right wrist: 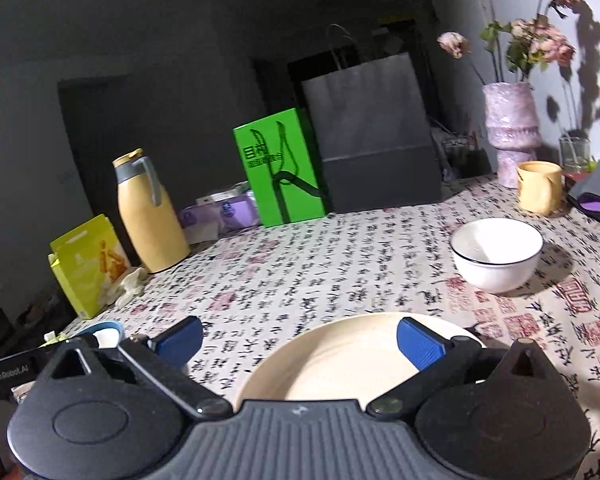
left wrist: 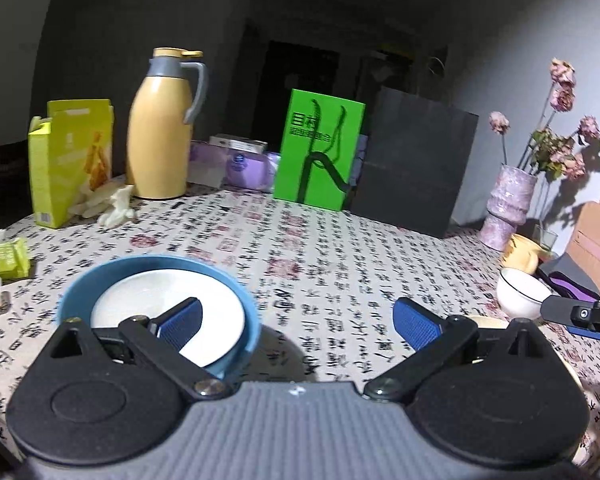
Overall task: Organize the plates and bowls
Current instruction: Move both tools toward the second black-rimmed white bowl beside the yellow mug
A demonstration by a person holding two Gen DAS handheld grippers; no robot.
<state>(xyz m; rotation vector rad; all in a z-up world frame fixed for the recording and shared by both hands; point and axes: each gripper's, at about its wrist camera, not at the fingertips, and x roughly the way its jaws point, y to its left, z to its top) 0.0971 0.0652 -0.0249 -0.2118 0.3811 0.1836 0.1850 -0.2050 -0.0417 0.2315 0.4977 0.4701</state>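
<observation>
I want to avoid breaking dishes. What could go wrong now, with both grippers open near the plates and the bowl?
1. The right hand-held gripper is open over the cream plate; gripping only the thin rim, the plate may tilt and slip.
2. The white bowl stands close behind that plate; pushing the plate forward could knock it.
3. The left hand-held gripper is beside the blue bowl holding a white plate; lifting the bowl could shift that plate.
</observation>
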